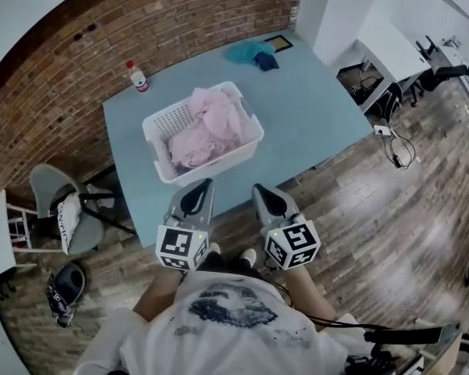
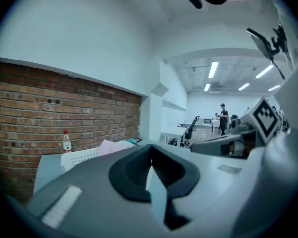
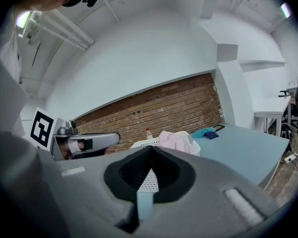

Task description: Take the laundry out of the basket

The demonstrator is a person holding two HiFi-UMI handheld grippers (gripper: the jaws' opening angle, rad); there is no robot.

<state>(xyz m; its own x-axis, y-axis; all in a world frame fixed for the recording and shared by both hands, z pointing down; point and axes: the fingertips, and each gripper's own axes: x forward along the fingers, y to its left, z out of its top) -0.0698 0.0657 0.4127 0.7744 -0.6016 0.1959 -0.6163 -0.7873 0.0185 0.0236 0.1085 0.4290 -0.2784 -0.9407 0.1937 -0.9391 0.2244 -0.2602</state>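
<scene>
Left gripper (image 1: 196, 201) clenched, nothing between its jaws; right gripper (image 1: 270, 201) likewise closed and empty. Both are held side by side at the near edge of the table (image 1: 313, 108), short of the white basket (image 1: 213, 167). Pink laundry (image 1: 207, 127) heaped inside, rising above the rim. Blue cloths (image 1: 254, 53) on the far corner. Judgement: no pink laundry taken out yet, all unloading left

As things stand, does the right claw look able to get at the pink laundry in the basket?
Probably yes: the right claw, shut and empty, hangs by the table's near edge, with nothing between it and the pink laundry heaped in the basket.
</scene>
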